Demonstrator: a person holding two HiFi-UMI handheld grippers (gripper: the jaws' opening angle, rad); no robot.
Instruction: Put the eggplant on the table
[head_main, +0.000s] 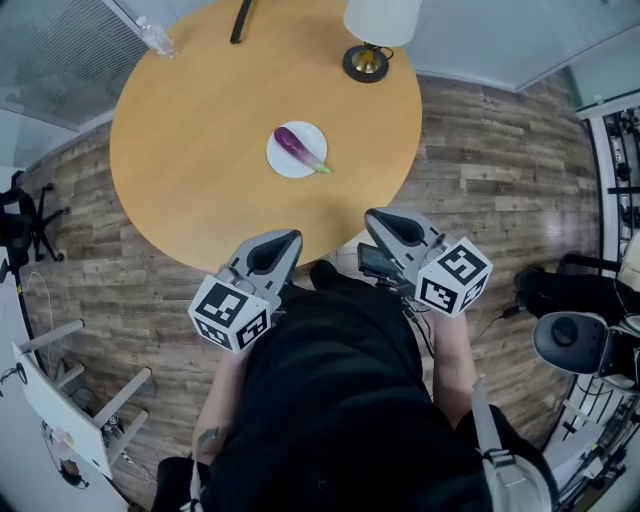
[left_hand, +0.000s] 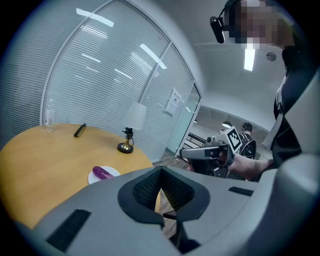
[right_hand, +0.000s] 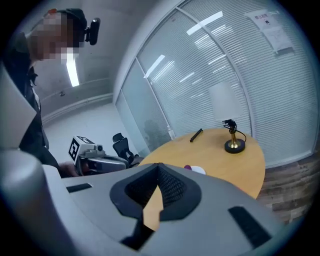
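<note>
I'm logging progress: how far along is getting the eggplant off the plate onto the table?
Done: nothing yet; the eggplant lies on the plate, on the table. In hand: nothing; the left gripper and right gripper are both shut and empty, near the person's body. Remaining: reach in, grasp the eggplant, set it on the bare tabletop.

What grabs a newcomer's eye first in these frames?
A purple eggplant lies on a small white plate near the middle of the round wooden table. Closer to the camera, the left tool and the right tool are side by side at the table's near edge, both shut and empty. A lamp stands at the far edge.
</note>
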